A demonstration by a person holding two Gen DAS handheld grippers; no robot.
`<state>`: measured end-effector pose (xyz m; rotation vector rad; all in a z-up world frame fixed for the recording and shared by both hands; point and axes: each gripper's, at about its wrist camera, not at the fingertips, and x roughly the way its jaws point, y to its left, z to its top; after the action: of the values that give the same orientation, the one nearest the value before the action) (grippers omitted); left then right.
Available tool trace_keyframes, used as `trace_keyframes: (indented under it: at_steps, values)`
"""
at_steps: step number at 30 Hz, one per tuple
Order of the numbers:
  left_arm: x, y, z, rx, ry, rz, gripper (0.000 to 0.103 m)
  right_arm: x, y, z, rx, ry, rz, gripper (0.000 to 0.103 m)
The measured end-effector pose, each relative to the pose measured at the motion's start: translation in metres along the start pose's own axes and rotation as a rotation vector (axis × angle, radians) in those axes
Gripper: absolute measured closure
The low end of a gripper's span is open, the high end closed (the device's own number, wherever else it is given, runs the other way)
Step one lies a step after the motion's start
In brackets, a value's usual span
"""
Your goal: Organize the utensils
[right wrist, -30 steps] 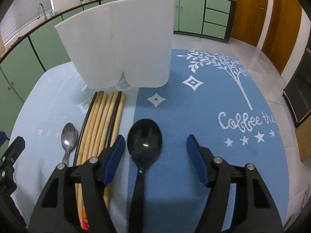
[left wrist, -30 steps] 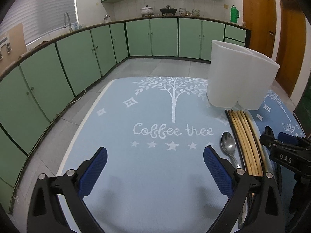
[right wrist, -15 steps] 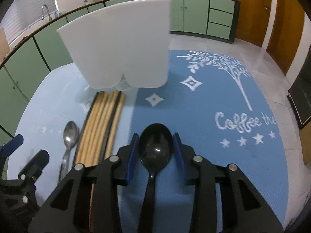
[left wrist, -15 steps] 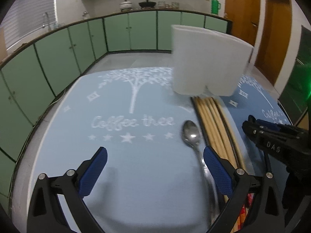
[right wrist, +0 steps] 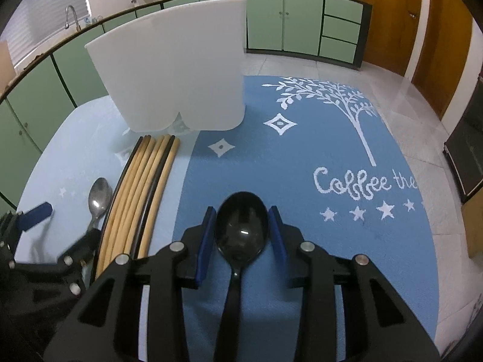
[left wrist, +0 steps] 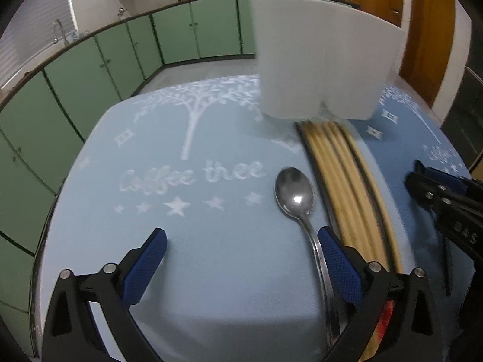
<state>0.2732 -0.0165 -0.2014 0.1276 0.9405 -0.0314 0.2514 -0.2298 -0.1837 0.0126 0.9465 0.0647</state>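
The right gripper (right wrist: 241, 235) had its blue-padded fingers (right wrist: 203, 241) drawn in against both sides of the bowl of a black spoon (right wrist: 241, 232), clamping it, with the spoon's handle running back between the arms toward the camera. The left gripper (left wrist: 241, 259) had its fingers (left wrist: 145, 268) spread wide apart and held nothing; the handle of a metal spoon (left wrist: 294, 194) passed just inside its right pad, though contact could not be told.

Only the right wrist view showed the black spoon's bowl in the grip, over the darker blue mat (right wrist: 302, 166). There the left gripper appeared only at the lower left edge. In the left wrist view the right gripper showed only as a black body at the right edge, its pads hidden.

Both views showed the metal spoon lying bowl-up on the pale blue mat (left wrist: 181, 241), just beside a row of chopsticks (left wrist: 341, 181), wooden and black, laid side by side. The far ends of the chopsticks reached the base of a white utensil holder (right wrist: 181, 69), which stood upright across the seam where the two mats met.
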Motion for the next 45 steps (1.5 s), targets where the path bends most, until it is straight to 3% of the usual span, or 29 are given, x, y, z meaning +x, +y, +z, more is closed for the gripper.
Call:
trace_keyframes:
  at_steps: [5, 12, 16, 23, 25, 28, 30, 31, 32, 37, 41, 45]
  values:
    - [0.004, 0.018, 0.004, -0.031, -0.001, -0.004, 0.005, 0.002, -0.006, 0.001, -0.006, 0.0, -0.024, 0.069]
    - [-0.002, 0.008, 0.015, -0.007, -0.042, -0.01, 0.006, 0.005, -0.008, 0.008, -0.019, 0.014, -0.019, 0.067]
    - [0.007, -0.001, 0.025, 0.014, -0.034, -0.01, 0.006, 0.006, -0.011, 0.01, -0.022, 0.02, -0.023, 0.061]
    - [0.025, -0.005, 0.032, 0.006, 0.005, -0.001, 0.007, 0.007, -0.011, 0.015, -0.013, 0.046, 0.006, 0.061]
    - [0.027, -0.003, 0.037, -0.005, 0.012, -0.021, 0.012, 0.008, -0.012, 0.018, -0.008, 0.057, 0.009, 0.061]
    - [0.029, -0.003, 0.042, -0.009, 0.023, -0.074, 0.03, 0.01, -0.014, 0.024, -0.001, 0.085, 0.01, 0.061]
    - [0.031, -0.004, 0.047, 0.006, 0.028, -0.103, 0.053, 0.014, -0.012, 0.028, -0.011, 0.112, 0.006, 0.061]
    - [0.03, -0.006, 0.049, 0.014, 0.032, -0.12, 0.059, 0.016, -0.01, 0.029, -0.021, 0.124, -0.005, 0.065]
    - [0.029, -0.008, 0.05, 0.017, 0.035, -0.136, 0.075, 0.017, -0.009, 0.03, -0.032, 0.134, -0.018, 0.069]
    - [0.026, -0.002, 0.053, -0.002, 0.034, -0.208, 0.077, 0.016, -0.01, 0.035, -0.024, 0.143, -0.004, 0.07]
    - [0.007, 0.013, 0.052, -0.045, -0.06, -0.262, 0.077, -0.01, -0.016, 0.035, -0.013, -0.001, 0.081, 0.069]
    - [-0.027, 0.025, 0.04, -0.092, -0.219, -0.313, 0.077, -0.039, -0.016, 0.029, -0.026, -0.152, 0.132, 0.069]
